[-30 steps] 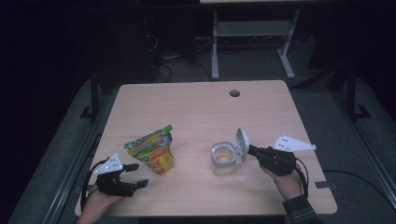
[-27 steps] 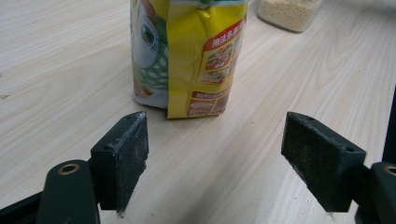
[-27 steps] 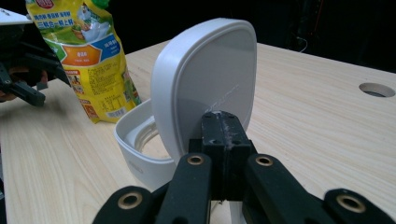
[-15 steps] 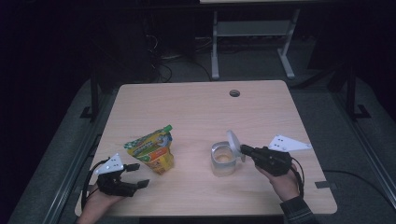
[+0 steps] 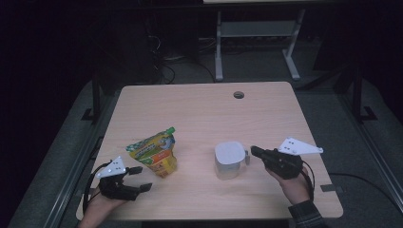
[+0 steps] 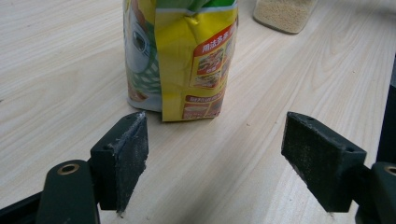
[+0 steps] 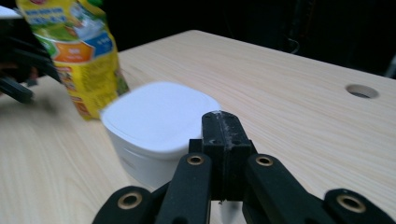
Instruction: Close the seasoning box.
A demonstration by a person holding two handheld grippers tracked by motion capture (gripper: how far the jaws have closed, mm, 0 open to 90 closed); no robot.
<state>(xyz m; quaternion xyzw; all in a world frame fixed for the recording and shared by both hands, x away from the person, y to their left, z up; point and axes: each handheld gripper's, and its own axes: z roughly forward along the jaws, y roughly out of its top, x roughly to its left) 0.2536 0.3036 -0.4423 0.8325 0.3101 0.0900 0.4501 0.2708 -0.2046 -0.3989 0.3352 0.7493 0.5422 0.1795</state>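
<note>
My right gripper (image 5: 250,152), jaws pressed together, is at the edge of the white lid on the container (image 5: 230,160) mid-table — pushing sideways could slide this smooth plastic tub. My left gripper (image 5: 139,178) stands wide apart before the glossy, crinkled pouch (image 6: 180,56), which tips easily.

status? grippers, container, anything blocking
Left gripper open, empty, facing snack pouch. Right gripper shut at lidded white container. Nothing blocking.

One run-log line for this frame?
lid: on container | right gripper: shut, beside lid | left gripper: open, empty | pouch: upright
</note>
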